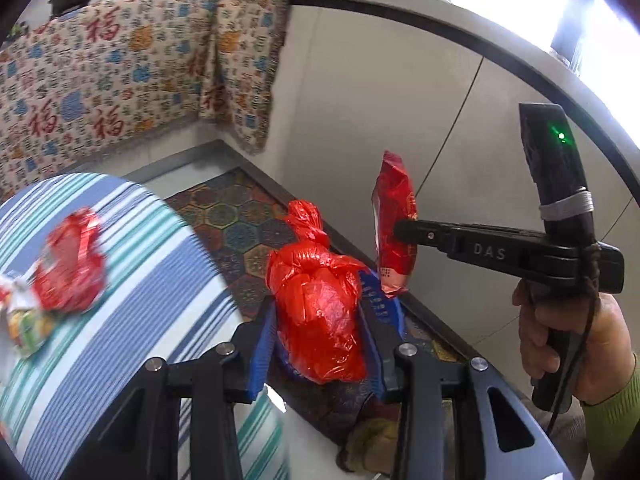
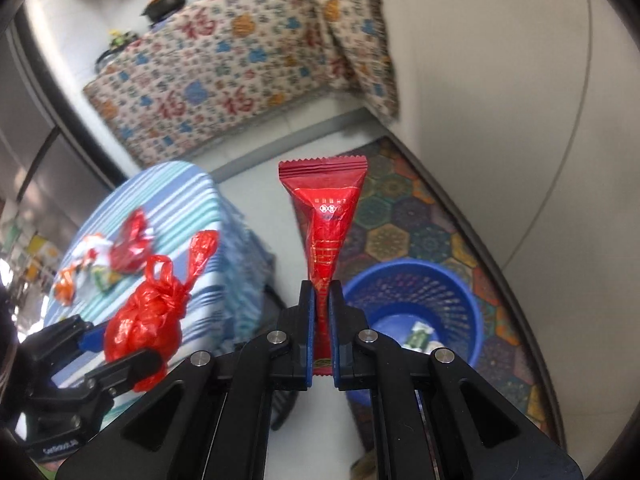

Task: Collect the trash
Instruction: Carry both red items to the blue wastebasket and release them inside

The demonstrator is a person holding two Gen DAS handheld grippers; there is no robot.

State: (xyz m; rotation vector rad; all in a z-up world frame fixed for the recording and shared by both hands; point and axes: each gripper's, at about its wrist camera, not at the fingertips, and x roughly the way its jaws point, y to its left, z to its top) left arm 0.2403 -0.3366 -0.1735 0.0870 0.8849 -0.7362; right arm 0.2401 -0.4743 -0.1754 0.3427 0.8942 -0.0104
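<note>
Your striped table (image 2: 168,200) sits at about nine o'clock in the right wrist view, and on its top lie a crumpled red wrapper (image 2: 130,246) and, just beside it at its eight o'clock, a white and orange wrapper (image 2: 82,266). Both are blurred, so you cannot read anything on them.

Your left gripper (image 1: 320,344) is clamped on a knotted red plastic bag (image 1: 318,308); the blue pads press into both its sides, and the knot stands up at the bag's twelve o'clock. In the right wrist view the same bag (image 2: 148,320) hangs at seven o'clock, in front of the table's edge and clear of the tabletop.

Your right gripper (image 2: 321,332) is closed tight on a long red snack packet (image 2: 326,232). The packet stands upright between the pads, its crimped end at twelve o'clock and its lower end poking out below the grip. In the left wrist view you see that packet (image 1: 394,220) at three o'clock of the bag, apart from it, with your hand (image 1: 572,340) on the gripper's handle at four o'clock.

At four o'clock of the packet in the right wrist view stands a blue mesh bin (image 2: 416,304) on a patterned mat (image 2: 404,216), with a small green and white wrapper (image 2: 420,336) lying inside it. Neither held item is over its opening.
</note>
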